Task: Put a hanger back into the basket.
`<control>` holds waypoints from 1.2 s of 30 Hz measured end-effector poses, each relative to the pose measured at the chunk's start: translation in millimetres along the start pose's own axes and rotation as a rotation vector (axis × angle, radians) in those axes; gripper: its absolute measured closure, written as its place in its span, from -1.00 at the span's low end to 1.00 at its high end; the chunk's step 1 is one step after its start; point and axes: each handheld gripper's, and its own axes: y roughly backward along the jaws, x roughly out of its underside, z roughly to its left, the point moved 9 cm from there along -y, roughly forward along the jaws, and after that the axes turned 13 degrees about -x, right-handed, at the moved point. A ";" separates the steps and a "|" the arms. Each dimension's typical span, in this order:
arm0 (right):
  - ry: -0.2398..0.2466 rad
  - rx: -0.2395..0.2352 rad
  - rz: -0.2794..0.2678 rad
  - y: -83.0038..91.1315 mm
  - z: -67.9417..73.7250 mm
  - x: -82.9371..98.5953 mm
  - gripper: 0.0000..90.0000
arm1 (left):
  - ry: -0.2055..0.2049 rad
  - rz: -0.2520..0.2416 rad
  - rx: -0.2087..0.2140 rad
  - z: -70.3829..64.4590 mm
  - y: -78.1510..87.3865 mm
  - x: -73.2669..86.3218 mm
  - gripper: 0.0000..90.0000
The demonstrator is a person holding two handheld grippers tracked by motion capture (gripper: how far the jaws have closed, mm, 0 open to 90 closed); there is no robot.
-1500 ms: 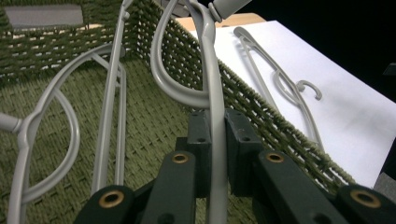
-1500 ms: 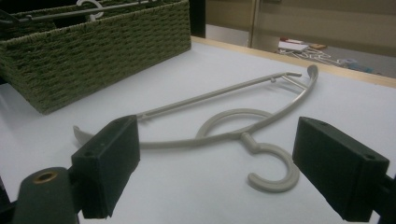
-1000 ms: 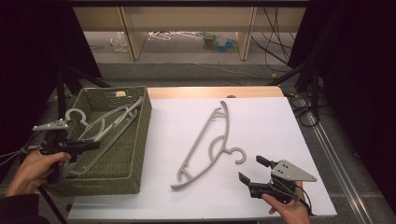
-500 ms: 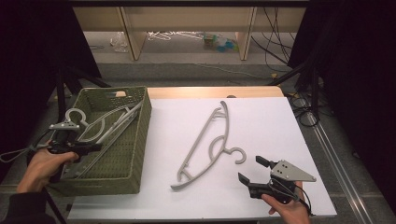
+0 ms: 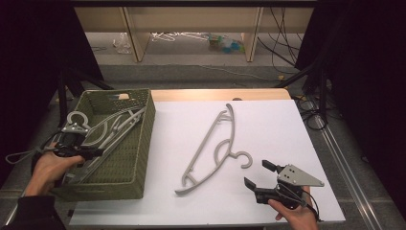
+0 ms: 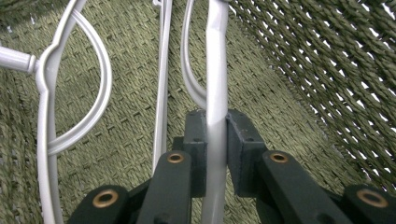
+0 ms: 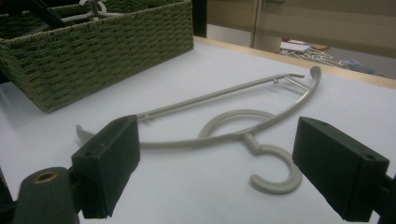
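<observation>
From above, the left gripper [image 5: 91,152] is inside the green basket [image 5: 143,143], and a grey hanger [image 5: 213,146] lies on the white table [image 5: 287,129]. In the left gripper view, the jaws pinch a hanger bar [image 6: 215,84]. In the right gripper view, the jaws are spread wide, near the hanger's hook [image 7: 275,172].

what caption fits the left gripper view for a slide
Left gripper clamped on a grey hanger's bar inside the green woven basket.

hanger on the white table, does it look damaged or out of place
Nothing stands out. The grey hanger lies flat and whole on the white table, hook toward the open right gripper, beside the basket.
</observation>
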 end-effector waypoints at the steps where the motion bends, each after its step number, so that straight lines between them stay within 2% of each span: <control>1: -0.001 0.000 0.001 0.0 -0.1 0.2 -0.65 | 0.033 -0.013 -0.003 -1.5 -1.6 -1.7 0.75; 3: -0.001 0.001 -0.001 0.0 -0.1 -0.2 -0.65 | 0.044 -0.010 -0.018 -0.1 -2.1 -1.4 0.75; 4: -0.001 0.000 0.000 0.0 0.1 0.0 -0.64 | 0.021 0.020 -0.033 4.4 -1.2 1.2 0.74; 5: -0.001 0.000 0.000 0.0 0.1 0.0 -0.64 | 0.021 0.020 -0.033 4.4 -1.2 1.2 0.73; 6: 0.000 -0.001 0.000 0.0 0.0 0.1 -0.64 | 0.044 0.007 -0.046 4.5 -2.9 0.0 0.73; 7: -0.002 0.001 0.001 0.1 -0.1 0.1 -0.64 | 0.044 -0.005 -0.053 5.1 -4.4 -0.2 0.73; 10: 0.001 0.002 0.004 0.0 0.0 0.2 -0.64 | 0.037 0.007 -0.068 5.2 -5.2 -0.3 0.72; 12: 0.001 0.002 0.003 -0.1 -0.2 0.2 -0.64 | 0.030 0.017 -0.102 8.4 -5.0 -0.8 0.72; 13: 0.000 0.003 0.002 0.0 -0.5 0.2 -0.64 | 0.023 0.020 -0.124 9.7 -5.2 -1.2 0.72; 14: 0.000 0.004 0.004 -0.1 -0.3 0.3 -0.64 | -0.030 0.080 -0.164 13.0 -2.0 0.9 0.72; 15: 0.000 0.004 0.004 -0.1 -0.3 0.3 -0.64 | -0.030 0.080 -0.164 13.0 -2.0 0.9 0.73; 17: 0.003 0.012 0.025 1.5 -1.3 1.8 -0.64 | -0.053 0.116 -0.205 15.3 -3.7 0.1 0.73; 20: 0.003 0.014 0.027 1.9 -1.1 1.6 -0.64 | -0.061 0.135 -0.221 18.2 -5.7 1.3 0.73; 22: 0.000 0.003 0.007 -0.1 -0.2 0.7 -0.64 | -0.037 0.130 -0.243 22.0 -8.4 2.1 0.73; 23: 0.004 0.014 0.024 1.9 -1.6 1.7 -0.64 | -0.059 0.152 -0.258 26.3 -8.3 5.2 0.73; 24: 0.002 0.015 0.027 2.2 -1.8 2.0 -0.64 | -0.033 0.144 -0.265 26.1 -10.1 5.4 0.73; 25: 0.003 0.014 0.022 1.8 -1.6 1.4 -0.64 | -0.027 0.141 -0.273 28.2 -11.5 6.6 0.73; 27: 0.004 0.011 0.019 1.3 -1.4 1.3 -0.64 | -0.040 0.155 -0.269 30.6 -10.9 8.2 0.74; 28: 0.001 0.015 0.025 1.7 -1.8 2.1 -0.64 | -0.013 0.136 -0.273 30.0 -13.1 7.4 0.74; 29: 0.001 0.015 0.025 1.7 -1.8 2.1 -0.64 | -0.042 0.156 -0.272 32.6 -11.8 9.1 0.74; 30: 0.001 0.015 0.023 1.8 -1.7 1.5 -0.64 | -0.015 0.150 -0.287 32.9 -14.7 9.9 0.72; 32: 0.003 0.014 0.023 1.7 -1.5 1.4 -0.64 | -0.022 0.160 -0.291 34.1 -14.6 10.9 0.71; 36: -0.001 0.007 0.012 0.7 -0.8 0.9 -0.64 | -0.009 0.168 -0.312 40.1 -17.1 15.1 0.68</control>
